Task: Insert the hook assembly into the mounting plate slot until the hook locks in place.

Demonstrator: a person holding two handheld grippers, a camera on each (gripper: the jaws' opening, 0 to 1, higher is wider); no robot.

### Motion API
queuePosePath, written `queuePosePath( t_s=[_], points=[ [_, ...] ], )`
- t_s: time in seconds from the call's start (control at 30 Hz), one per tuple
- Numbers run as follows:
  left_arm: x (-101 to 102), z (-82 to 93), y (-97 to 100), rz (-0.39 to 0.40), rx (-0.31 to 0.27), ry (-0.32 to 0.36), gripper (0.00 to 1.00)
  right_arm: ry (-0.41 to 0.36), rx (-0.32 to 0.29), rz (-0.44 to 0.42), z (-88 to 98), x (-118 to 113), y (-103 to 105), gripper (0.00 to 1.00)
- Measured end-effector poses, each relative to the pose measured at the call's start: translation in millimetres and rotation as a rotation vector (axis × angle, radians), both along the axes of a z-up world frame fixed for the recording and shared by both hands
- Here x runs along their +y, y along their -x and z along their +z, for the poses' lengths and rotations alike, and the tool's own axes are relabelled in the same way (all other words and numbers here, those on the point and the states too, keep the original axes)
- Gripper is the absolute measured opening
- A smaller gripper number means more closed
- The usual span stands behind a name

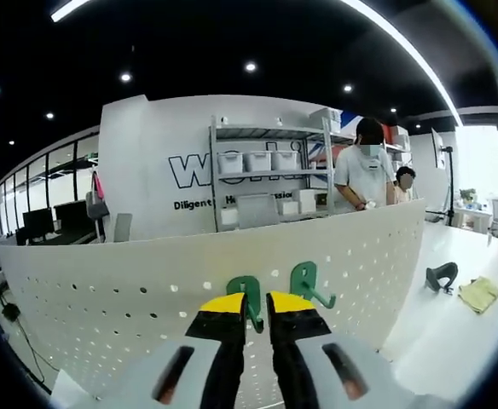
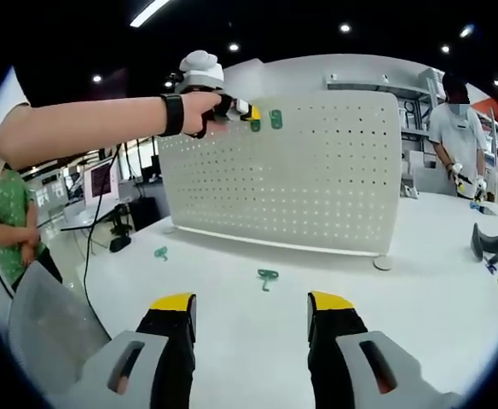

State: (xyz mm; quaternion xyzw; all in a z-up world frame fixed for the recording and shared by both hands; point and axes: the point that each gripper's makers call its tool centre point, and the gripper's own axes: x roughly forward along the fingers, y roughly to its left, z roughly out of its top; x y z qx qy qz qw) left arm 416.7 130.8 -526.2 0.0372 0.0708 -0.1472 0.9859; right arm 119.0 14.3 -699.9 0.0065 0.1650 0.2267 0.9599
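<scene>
Left tongs (image 1: 257,304): jaws nearly together, tips at a green hook (image 1: 247,294) against the white pegboard (image 1: 104,281); whether they pinch it cannot be told. Second green hook (image 1: 307,284) hangs on the board just right of the tips. Right tongs (image 2: 251,308): jaws spread, holding nothing, above the white table (image 2: 419,315). Loose green hook (image 2: 268,276) lies ahead between the jaws; another (image 2: 161,252) further left.
</scene>
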Motion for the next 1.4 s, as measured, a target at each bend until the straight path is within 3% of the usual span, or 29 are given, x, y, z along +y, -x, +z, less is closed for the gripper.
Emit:
queuePosePath(
  t_s=[0.43,0.53,1.03,1.17,1.27,1.3,1.4],
  points=[
    [-4.0,10.8,12.6,-0.062,-0.038,0.002,0.19,0.003,0.007,0.016,-0.2,5.8,3.0,0.53],
    [-2.2,15.6,16.6,-0.069,-0.040,0.032,0.20,0.008,0.010,0.021,-0.6,7.6,5.1,0.53],
    [4.7,16.8,40.1,-0.122,-0.039,0.016,0.25,0.016,0.000,0.044,5.2,18.5,9.8,0.53],
    [2.0,12.7,49.3,-0.183,-0.012,0.068,0.28,0.020,0.005,0.052,3.1,22.6,11.2,0.54],
    [4.8,12.5,55.1,-0.188,-0.029,0.050,0.31,0.014,0.003,0.062,2.9,27.5,13.5,0.54],
    [1.3,12.7,59.2,-0.213,-0.022,0.075,0.33,0.000,-0.007,0.067,5.0,31.1,14.5,0.54],
    [1.3,13.1,67.6,-0.239,-0.042,0.048,0.35,0.027,-0.007,0.074,3.9,36.2,15.6,0.54]
  ],
)
